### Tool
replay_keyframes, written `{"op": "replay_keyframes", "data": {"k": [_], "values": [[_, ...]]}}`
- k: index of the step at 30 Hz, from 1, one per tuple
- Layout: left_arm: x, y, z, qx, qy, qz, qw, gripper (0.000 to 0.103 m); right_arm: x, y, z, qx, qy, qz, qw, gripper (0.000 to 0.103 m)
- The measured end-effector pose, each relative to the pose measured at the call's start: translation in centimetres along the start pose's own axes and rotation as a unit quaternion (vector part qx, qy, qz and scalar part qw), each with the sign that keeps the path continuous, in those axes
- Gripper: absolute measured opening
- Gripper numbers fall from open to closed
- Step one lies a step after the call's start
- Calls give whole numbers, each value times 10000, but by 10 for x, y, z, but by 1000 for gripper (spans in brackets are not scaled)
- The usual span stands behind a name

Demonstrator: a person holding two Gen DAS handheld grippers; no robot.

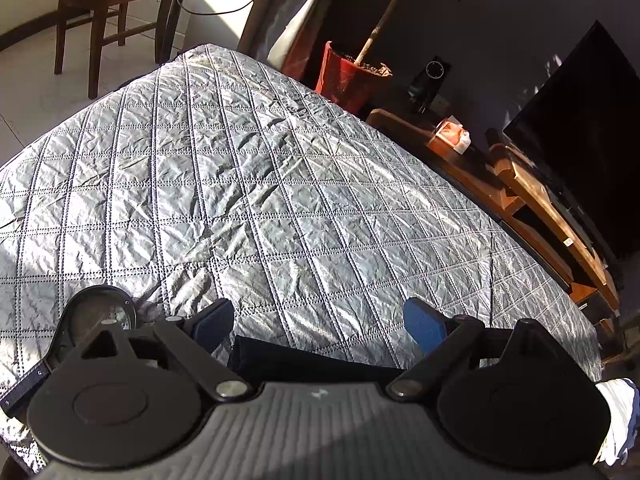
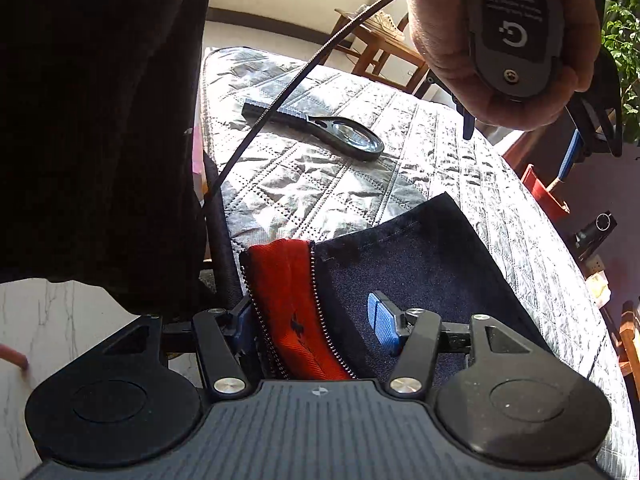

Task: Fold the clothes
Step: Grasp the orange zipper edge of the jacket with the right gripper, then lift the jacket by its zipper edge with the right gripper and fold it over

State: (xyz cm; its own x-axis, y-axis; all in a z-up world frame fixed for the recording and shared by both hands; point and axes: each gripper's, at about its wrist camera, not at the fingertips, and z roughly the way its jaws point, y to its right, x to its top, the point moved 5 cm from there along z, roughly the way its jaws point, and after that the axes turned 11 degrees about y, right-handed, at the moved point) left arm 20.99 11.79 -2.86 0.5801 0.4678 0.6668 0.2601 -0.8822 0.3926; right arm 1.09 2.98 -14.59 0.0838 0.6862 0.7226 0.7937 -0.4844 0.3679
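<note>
The counter is covered with a grey quilted cloth, bright with sun. At its near edge lies a dark blue garment with an open zipper and a red lining. The right tongs stand about half open around this zipper part; the blue pads are beside the fabric, and I cannot tell if they press on it. The left tongs are wide open and hold nothing, just above a dark edge of the garment. Further on the cloth lies a magnifying glass. A hand holds the left tool above.
</note>
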Motion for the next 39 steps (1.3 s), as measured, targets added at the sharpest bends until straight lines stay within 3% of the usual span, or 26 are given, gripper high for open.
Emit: {"op": "replay_keyframes", "data": {"k": [2,5,7,9,10,11,14,15,20,25,27,29,30,32,33,35,36,37,38,39], "values": [[-1,0,0,-20,-22,-14,10000,90,1,3,0,-6,-5,196,9998,39],[-2,1,0,-21,-12,-10,10000,90,-2,13,1,-87,-83,493,9987,35],[-1,0,0,-16,-2,-21,10000,90,-3,9,5,-56,-151,270,9995,38],[-1,0,0,-1,0,-28,10000,90,-2,0,8,-183,-87,-220,9996,58],[-1,0,0,5,0,-30,10000,90,-1,-2,9,-207,-50,-389,9990,58],[-1,0,1,11,0,-31,10000,90,1,-3,10,-137,-43,-400,9991,55],[-1,1,1,30,7,-28,10000,90,5,0,13,36,-61,-253,9997,17],[-1,2,2,40,9,-29,10000,90,5,1,13,62,-68,-197,9998,15],[4,9,-2,103,194,64,9997,90,5,43,-6,-229,54,1050,9942,10],[12,12,-7,204,467,-37,9987,90,-4,116,-48,-1034,382,2540,9609,9],[11,15,-6,208,448,-65,9988,90,-17,156,-82,-1596,756,3408,9234,9],[7,21,-3,175,376,-11,9991,90,-38,187,-118,-2216,1088,4170,8747,9],[5,25,-2,149,342,24,9993,90,-55,197,-136,-2510,1250,4627,8410,9],[0,33,1,85,278,120,9995,90,-95,216,-173,-3054,1562,5555,7575,9],[-3,36,2,55,252,166,9995,90,-119,219,-187,-3314,1599,6011,7095,9],[-8,44,4,6,215,238,9995,90,-159,212,-197,-3641,1490,6687,6309,10],[-10,48,5,-15,192,273,9994,90,-182,204,-197,-3747,1409,7059,5843,10],[-14,52,6,-39,156,312,9994,90,-199,197,-195,-3776,1296,7321,5520,10],[-18,56,8,-67,104,356,9993,90,-209,191,-192,-3787,1204,7456,5350,10],[-23,62,11,-101,42,407,9991,90,-215,185,-189,-3804,1137,7513,5272,11]]}}
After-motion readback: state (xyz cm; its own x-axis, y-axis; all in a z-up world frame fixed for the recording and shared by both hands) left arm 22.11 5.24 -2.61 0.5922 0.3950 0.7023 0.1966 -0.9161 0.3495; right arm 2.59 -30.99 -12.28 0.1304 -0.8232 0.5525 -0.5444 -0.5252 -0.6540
